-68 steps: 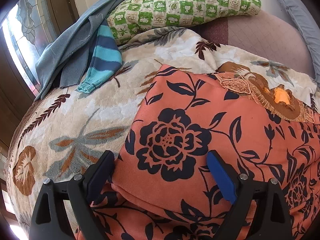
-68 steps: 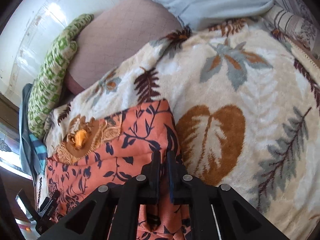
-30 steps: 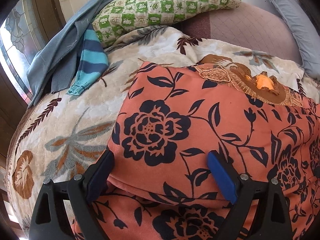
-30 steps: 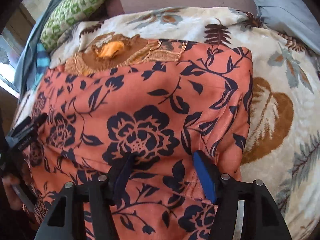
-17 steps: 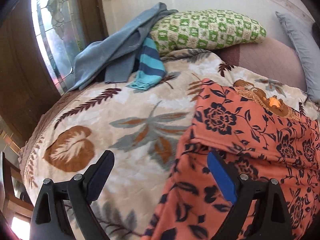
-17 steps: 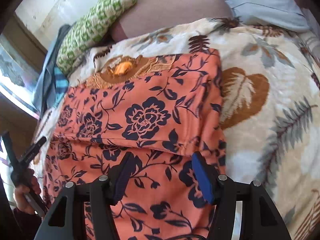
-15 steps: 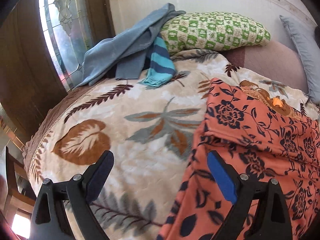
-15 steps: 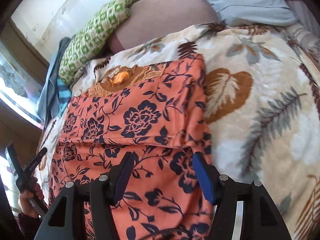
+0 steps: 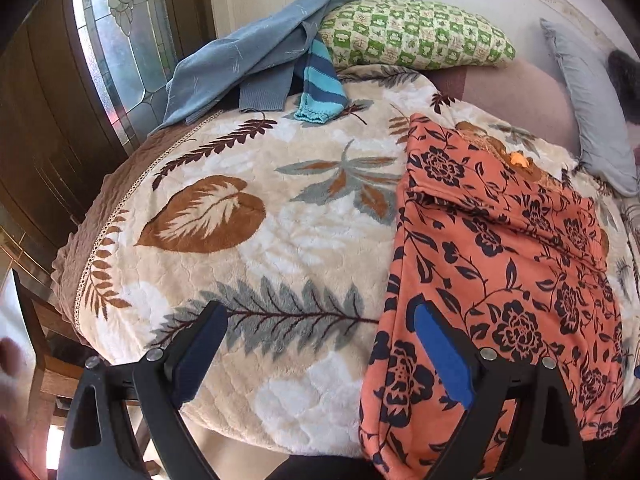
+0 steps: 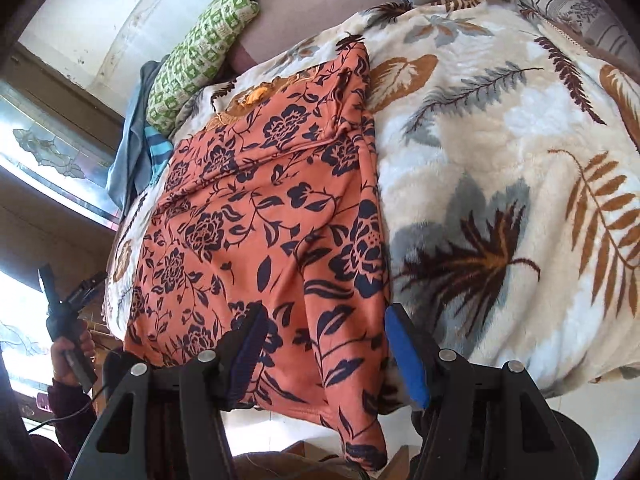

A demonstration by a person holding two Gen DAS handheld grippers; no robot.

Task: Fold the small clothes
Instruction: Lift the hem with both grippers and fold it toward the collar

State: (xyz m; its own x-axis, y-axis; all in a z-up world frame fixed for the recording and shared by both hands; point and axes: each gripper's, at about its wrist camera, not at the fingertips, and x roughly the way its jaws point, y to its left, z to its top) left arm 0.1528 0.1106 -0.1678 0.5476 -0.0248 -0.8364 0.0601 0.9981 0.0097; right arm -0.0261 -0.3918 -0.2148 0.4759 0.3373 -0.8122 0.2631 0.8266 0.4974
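Over the bed point(image 9: 248, 240), both my hand-held grippers gaped wide, holding nothing.
I judged the orange floral garment's point(image 10: 272, 216) overhanging hem might slide off.

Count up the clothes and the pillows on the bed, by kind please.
Clothes: 3, namely the orange floral garment, grey-blue sweater, striped sleeve.
Pillows: 2, namely the green checked pillow, grey pillow.
Total: 5.
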